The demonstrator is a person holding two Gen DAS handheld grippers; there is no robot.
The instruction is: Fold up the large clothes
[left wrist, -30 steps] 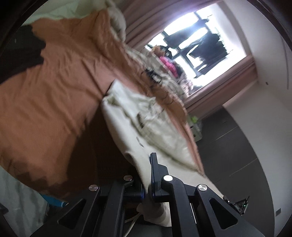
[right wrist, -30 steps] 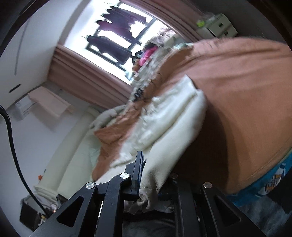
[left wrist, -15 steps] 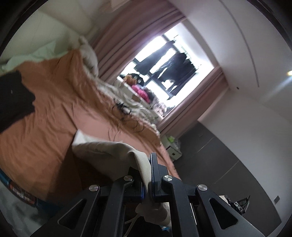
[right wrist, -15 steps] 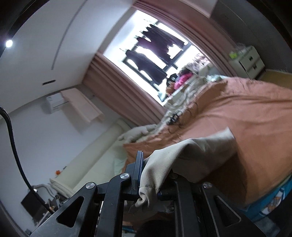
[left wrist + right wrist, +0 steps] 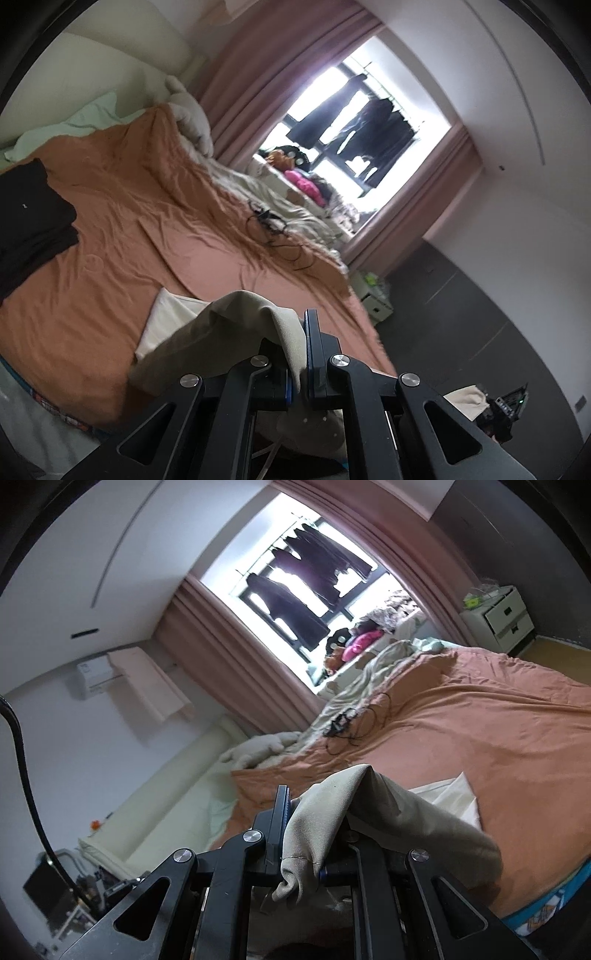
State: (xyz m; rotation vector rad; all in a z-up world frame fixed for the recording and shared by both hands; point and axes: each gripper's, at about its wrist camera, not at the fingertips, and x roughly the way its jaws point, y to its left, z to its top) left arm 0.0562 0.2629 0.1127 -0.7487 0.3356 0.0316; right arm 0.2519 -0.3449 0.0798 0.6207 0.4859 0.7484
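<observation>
- The cloth (image 5: 236, 325) (image 5: 332, 812), beige, hangs over the bed's (image 5: 184, 236) near edge; its lower part is hidden behind the claws.
- Left claw (image 5: 301, 354) is clamped on one fold.
- Right claw (image 5: 295, 827) pinches another; its right finger is covered by fabric.

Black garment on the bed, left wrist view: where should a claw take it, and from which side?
Probably at the black garment's near edge, where its layers stack and end against the orange bedspread. Come in low from the bare bedspread side, sliding one finger under. It lies flat and folded, so a top-down pinch would likely lift only the upper layer. Both claws are busy with the beige garment.
</observation>
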